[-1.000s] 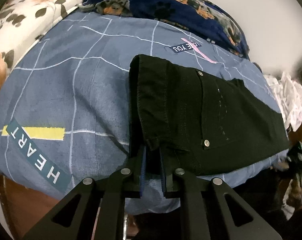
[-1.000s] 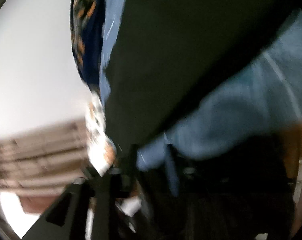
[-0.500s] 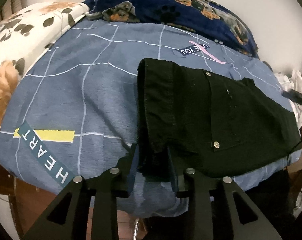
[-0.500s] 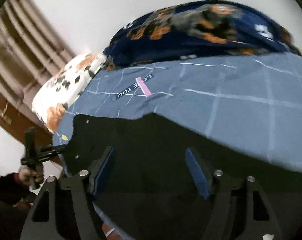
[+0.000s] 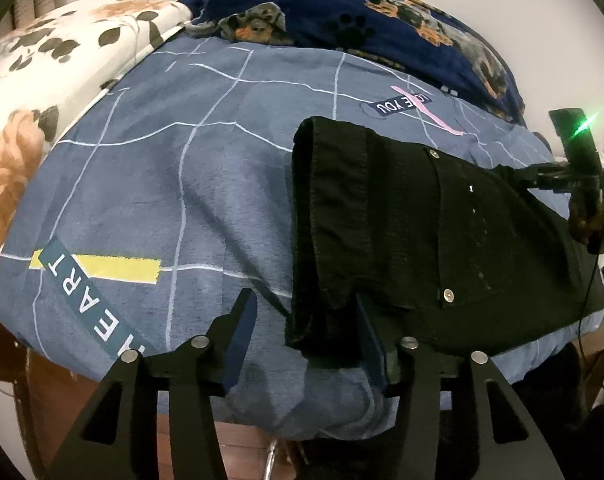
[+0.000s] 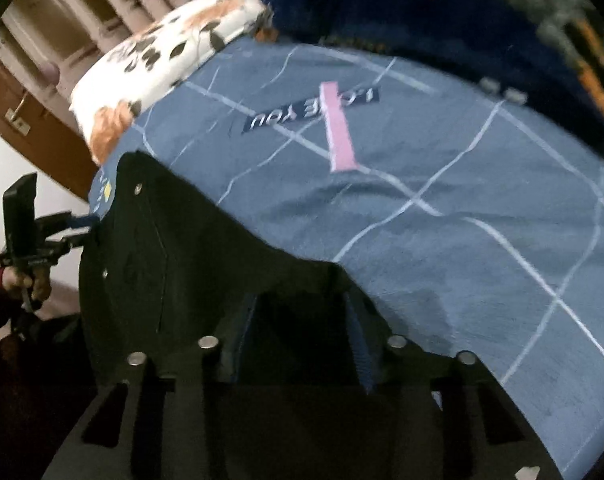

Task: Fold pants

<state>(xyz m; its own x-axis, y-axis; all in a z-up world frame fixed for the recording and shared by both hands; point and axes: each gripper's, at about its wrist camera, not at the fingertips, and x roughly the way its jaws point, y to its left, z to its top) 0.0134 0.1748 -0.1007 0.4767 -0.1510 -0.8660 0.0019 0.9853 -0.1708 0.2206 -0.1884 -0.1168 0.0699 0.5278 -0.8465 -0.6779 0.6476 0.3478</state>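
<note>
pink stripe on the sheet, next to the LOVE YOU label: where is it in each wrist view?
Left wrist: pink stripe sits upper right, just beyond the far edge of the black pants.
Right wrist: pink stripe sits upper centre, on the blue sheet beyond the pants.
Shared landmark: the LOVE YOU label it crosses.

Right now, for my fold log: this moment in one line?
pants on bed | left gripper: jaws just opening, waistband corner between | right gripper: jaws just closing on pants
</note>
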